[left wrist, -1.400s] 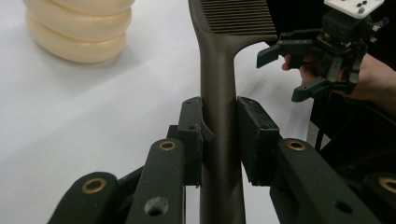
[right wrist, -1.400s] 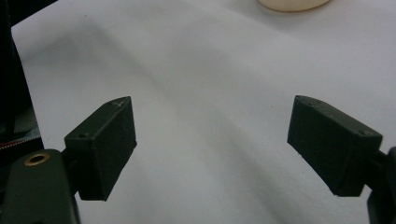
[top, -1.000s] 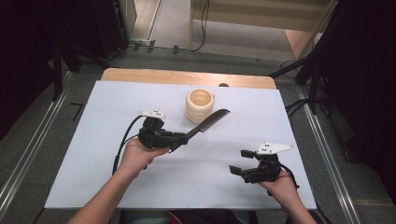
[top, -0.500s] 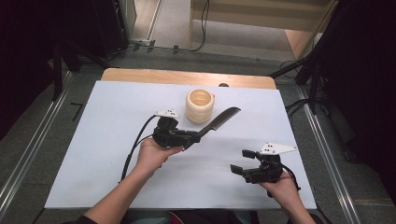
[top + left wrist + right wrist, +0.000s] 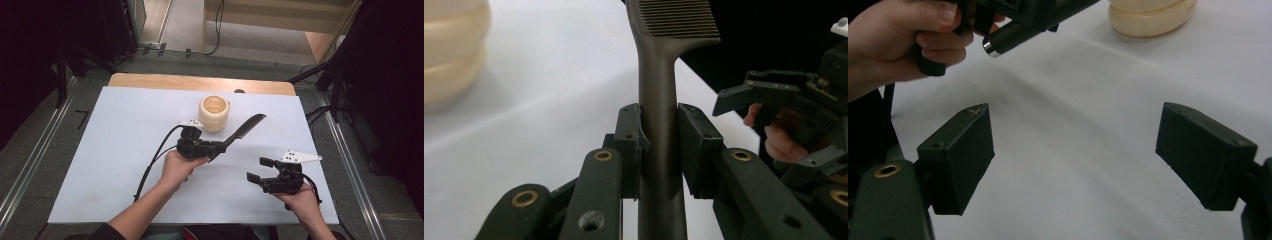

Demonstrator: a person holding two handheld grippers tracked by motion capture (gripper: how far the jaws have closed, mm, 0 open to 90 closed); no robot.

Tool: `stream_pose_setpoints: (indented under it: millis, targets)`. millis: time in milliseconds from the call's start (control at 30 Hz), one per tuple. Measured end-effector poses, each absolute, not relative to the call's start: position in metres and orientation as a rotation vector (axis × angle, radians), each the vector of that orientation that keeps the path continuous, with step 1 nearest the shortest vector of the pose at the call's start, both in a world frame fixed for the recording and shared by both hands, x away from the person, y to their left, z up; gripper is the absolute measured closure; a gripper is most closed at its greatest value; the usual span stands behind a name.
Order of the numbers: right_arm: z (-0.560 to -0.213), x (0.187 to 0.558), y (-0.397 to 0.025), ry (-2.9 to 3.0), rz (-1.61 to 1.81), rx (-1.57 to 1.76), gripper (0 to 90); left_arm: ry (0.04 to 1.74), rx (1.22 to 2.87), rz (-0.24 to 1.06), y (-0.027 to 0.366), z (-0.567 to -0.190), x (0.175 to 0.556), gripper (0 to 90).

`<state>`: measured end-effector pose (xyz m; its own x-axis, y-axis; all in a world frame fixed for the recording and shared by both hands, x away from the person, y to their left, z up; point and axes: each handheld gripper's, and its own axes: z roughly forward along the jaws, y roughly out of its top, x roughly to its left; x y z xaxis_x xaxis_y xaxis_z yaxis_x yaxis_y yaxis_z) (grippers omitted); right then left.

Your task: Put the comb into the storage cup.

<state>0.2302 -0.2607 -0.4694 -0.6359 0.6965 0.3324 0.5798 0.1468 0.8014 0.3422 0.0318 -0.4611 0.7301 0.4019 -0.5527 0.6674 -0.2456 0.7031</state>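
Left gripper (image 5: 216, 148) clamps the handle of a dark comb (image 5: 243, 130), held above the white table (image 5: 100, 150) with its toothed end angled up just right of the cream holder (image 5: 214, 113). Right gripper (image 5: 259, 170) sits near the table's front right, jaws spread wide, nothing between them.

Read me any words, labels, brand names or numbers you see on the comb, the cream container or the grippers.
There is no readable text in any of the views.
Comb: plain dark handle and teeth, no print.
Cream container: plain ribbed sides, no label.
Left gripper and right gripper: black parts with brass rivets, no markings visible.
White table cover: blank.
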Motion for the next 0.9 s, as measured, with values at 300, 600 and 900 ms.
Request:
stream_pose_setpoints:
  millis: [300, 600, 900]
  targets:
    - [-0.463, 0.233, -0.262, 2.214, 1.468, 1.331, 14.5, 0.856, 1.819, -0.352, 0.016, -0.474, 0.343, 72.8]
    - [-0.453, 0.239, -0.262, 2.137, 1.498, 1.368, 14.5, 0.855, 1.753, -0.341, 0.009, -0.479, 0.343, 72.8]
    - [-0.447, 0.248, -0.261, 2.056, 1.483, 1.428, 14.5, 0.856, 1.676, -0.308, 0.001, -0.485, 0.335, 72.8]
